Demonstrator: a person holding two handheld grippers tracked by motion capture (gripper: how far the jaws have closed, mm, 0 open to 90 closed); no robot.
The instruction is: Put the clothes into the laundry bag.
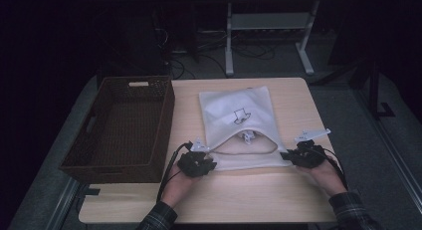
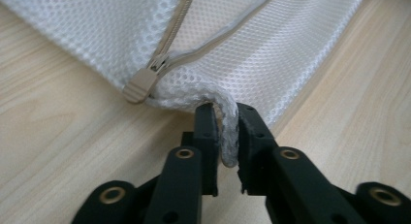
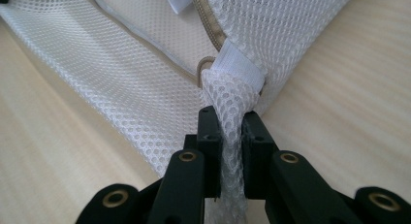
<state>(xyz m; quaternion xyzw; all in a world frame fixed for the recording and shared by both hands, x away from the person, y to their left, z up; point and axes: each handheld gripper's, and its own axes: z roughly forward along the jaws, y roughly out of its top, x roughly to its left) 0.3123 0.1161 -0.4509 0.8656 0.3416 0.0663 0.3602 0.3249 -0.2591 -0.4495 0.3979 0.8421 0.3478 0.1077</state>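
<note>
White mesh laundry bag (image 1: 239,115) lies mid-table, right of the wicker basket (image 1: 119,130). Left gripper (image 2: 225,132) pinches its near-left corner, right gripper (image 3: 229,136) clamps the bunched near-right corner, zipper (image 2: 140,83) open.

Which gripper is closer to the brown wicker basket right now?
Left. The left gripper sits just beside the wicker basket's near right corner, clamped on the mesh laundry bag's near left corner. The right gripper grips the bag's opposite near corner, farther away.
</note>
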